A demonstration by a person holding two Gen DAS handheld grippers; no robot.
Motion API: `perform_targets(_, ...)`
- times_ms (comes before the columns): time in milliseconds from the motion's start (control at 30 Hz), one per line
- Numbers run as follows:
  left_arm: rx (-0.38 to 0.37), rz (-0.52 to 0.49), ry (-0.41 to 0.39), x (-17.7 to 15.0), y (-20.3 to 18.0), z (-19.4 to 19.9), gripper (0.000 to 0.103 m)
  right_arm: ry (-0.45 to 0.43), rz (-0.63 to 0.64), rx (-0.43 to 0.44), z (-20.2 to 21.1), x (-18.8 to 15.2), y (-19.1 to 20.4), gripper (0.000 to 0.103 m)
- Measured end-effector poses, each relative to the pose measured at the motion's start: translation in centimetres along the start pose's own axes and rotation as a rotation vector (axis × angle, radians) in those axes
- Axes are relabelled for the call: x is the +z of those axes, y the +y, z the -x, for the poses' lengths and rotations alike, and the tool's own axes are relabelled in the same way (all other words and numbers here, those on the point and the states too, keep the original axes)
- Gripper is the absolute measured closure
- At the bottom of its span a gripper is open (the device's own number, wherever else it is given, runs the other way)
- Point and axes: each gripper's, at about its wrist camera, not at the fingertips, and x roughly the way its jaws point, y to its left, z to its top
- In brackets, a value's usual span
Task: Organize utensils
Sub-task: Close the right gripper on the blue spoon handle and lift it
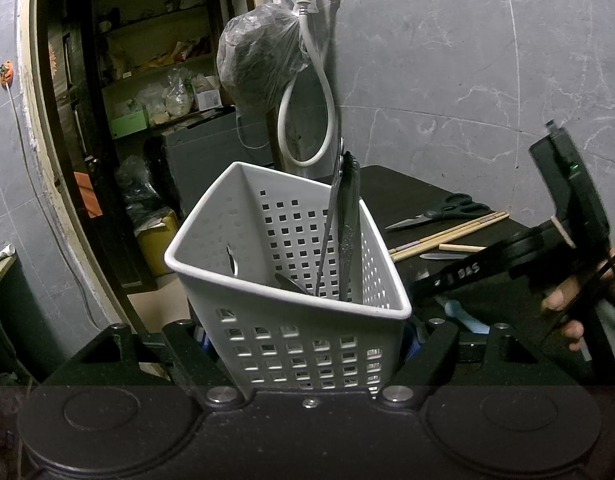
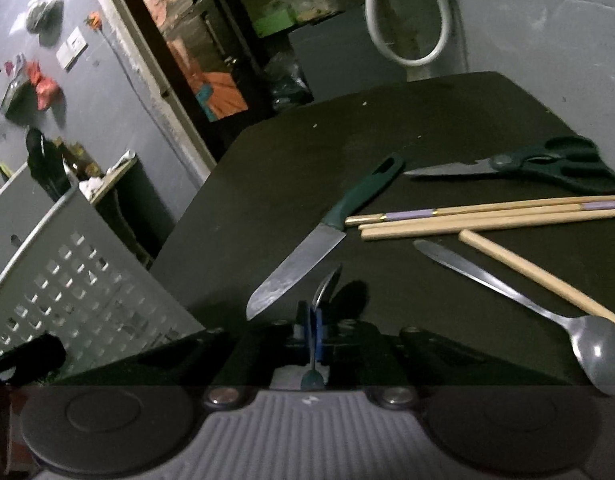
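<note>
Showing "DAS" on right hand-held gripper (image 1: pixel 467 274); no other txt legible.

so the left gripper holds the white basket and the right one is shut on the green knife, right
Not the knife: the right wrist view shows it lying on the table. The right gripper is shut on a small spoon. The left gripper does hold the white basket.

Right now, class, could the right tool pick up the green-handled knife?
Probably not yet: the knife lies uncovered on the table just ahead, but the right tool is shut on a metal utensil.
</note>
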Motion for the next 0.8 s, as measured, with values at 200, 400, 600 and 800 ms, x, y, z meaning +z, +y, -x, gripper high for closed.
perform_targets(200,0.001,0.000,-0.001,0.0,-0.1,0.0,0.023,-0.088,-0.081,0.007,3.2,-0.4,-0.8,0.100)
perform_targets(400,0.002,0.001,-0.007,0.2,-0.4,-0.1,0.023,-0.150,-0.090,-0.011,5.9,-0.8,-1.0,0.100)
perform_targets(600,-0.001,0.001,-0.010,0.2,-0.2,-0.2,0.024,-0.179,-0.076,-0.025,7.6,-0.9,-0.3,0.100)
perform_targets(800,-0.001,0.001,-0.010,0.2,-0.2,-0.2,0.024,-0.226,-0.021,-0.023,9.6,-0.6,1.3,0.100)
